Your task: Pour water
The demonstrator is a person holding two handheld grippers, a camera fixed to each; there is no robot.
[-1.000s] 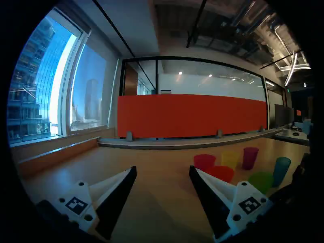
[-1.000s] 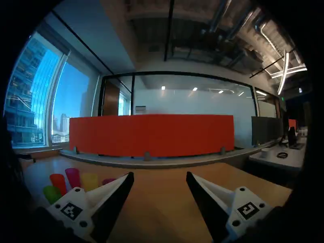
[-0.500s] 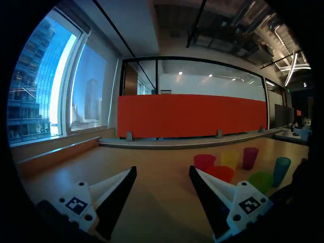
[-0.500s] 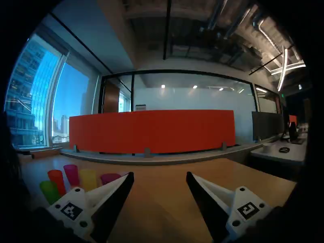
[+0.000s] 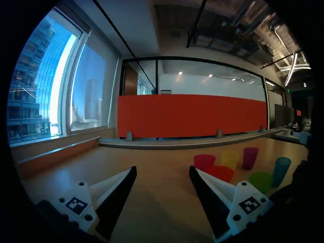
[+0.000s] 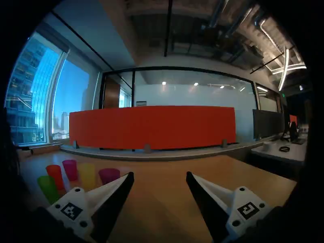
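Observation:
Several coloured plastic cups stand together on the wooden table (image 5: pixel 154 162). In the left gripper view they sit right of centre: a red cup (image 5: pixel 204 160), an orange cup (image 5: pixel 222 173), a yellow cup (image 5: pixel 230 158), a magenta cup (image 5: pixel 250 157), a green cup (image 5: pixel 261 181) and a teal cup (image 5: pixel 281 170). My left gripper (image 5: pixel 162 170) is open and empty, left of the cups. In the right gripper view a green cup (image 6: pixel 47 188), an orange cup (image 6: pixel 55 176), a magenta cup (image 6: pixel 70 169), a yellow cup (image 6: pixel 87 175) and a purple cup (image 6: pixel 108 175) stand at the lower left. My right gripper (image 6: pixel 159 175) is open and empty, to their right.
An orange partition (image 5: pixel 190 115) runs along the table's far edge, also seen as the orange partition (image 6: pixel 152 126). Tall windows (image 5: pixel 48 97) line the left side. A neighbouring desk with a monitor (image 6: pixel 265 125) stands at the right. Bare wooden table (image 6: pixel 162 194) lies ahead of both grippers.
In the right gripper view the scene has shifted upward and the cups show more fully, with a purple one now visible. The left gripper view is almost unchanged.

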